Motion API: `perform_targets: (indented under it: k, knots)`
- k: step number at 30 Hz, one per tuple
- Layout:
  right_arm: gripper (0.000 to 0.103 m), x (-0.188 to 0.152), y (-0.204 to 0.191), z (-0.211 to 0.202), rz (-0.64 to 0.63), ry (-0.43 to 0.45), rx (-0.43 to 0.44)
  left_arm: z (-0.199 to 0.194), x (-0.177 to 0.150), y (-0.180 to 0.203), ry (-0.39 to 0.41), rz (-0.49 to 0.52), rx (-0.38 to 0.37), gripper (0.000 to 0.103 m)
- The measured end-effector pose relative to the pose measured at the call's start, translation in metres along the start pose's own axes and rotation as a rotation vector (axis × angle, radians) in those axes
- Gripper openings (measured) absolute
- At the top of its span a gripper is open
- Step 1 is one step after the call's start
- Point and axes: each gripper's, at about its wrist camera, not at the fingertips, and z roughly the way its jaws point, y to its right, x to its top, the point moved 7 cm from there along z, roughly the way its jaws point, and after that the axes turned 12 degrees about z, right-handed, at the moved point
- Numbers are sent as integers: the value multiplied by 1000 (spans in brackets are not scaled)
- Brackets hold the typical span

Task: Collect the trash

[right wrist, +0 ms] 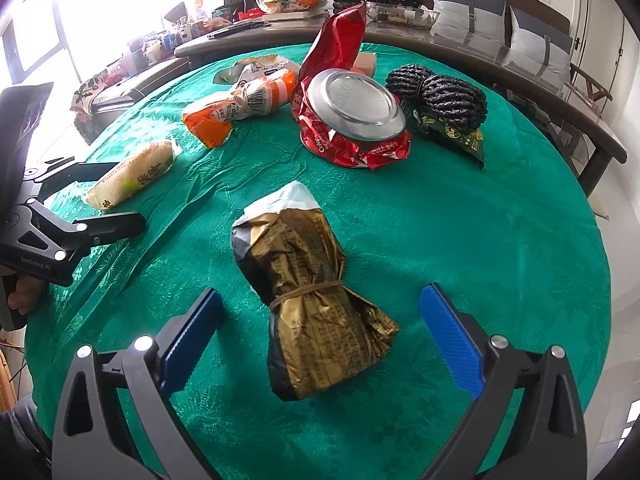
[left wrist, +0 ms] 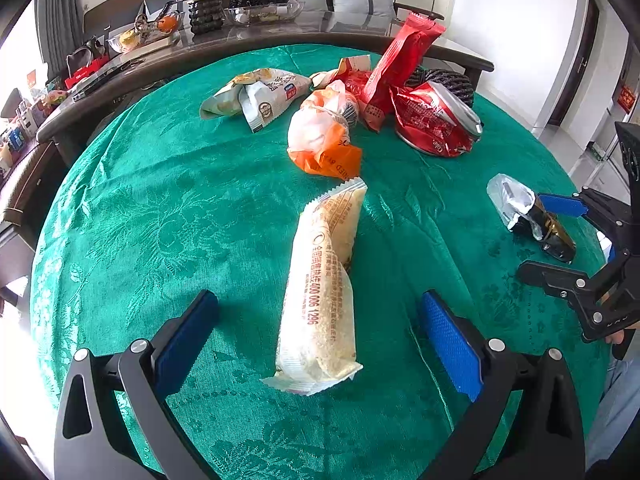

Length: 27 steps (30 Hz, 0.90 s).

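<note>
The counter [left wrist: 160, 208] wears a green cloth with a woven floral pattern. A cream wrapper [left wrist: 320, 296] carries red lettering; another [right wrist: 308, 300] is gold and black with fine print. The crushed can [right wrist: 352, 120] is red and silver, the far rope [right wrist: 440, 92] black-grey. Blue pads [left wrist: 452, 344] line the jaws.

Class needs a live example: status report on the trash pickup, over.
Left gripper open, straddling cream snack wrapper. Right gripper open around gold tied packet. Nothing gripped yet. Crushed red can and other wrappers wait behind; nothing in the way.
</note>
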Motion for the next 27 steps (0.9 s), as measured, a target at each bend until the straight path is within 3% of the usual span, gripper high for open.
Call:
perform_targets:
  k: [3,6,9,11,13,14,15,16,17,20,23,27]
  knots:
    - [96,12,3,-17,-31,-113,55,-8,5,-8,0,25,-122,99]
    - [96,32,-2,-29,-111,-214,57,-16,11,-10,3,60,-166,98]
    - [92,35,-13,-16,-192,-320,12,-9,11,1,-54,138,-154,80]
    - [76,34,-21,-8,-220,-343,1,-5,10,5,-80,152,-143,70]
    - [68,35,-26,0,-199,-361,26,-6,11,8,-81,143,-138,64]
    - [58,33,-24,5,-185,-376,13,-7,13,9,-81,135,-132,61]
    - [47,32,-21,8,-171,-387,-3,-8,13,9,-82,127,-134,45]
    - [37,32,-18,7,-154,-378,-18,-9,14,9,-84,120,-130,22]
    - [34,33,-16,1,-133,-360,-11,-10,15,8,-86,107,-130,20]
    - [31,37,-4,-24,-64,-286,29,-23,22,12,-49,47,-185,17]
    - [31,36,24,-58,56,-202,85,-37,33,32,-7,51,-218,16]
    - [31,31,94,-107,280,-75,131,-51,61,82,51,65,-299,16]
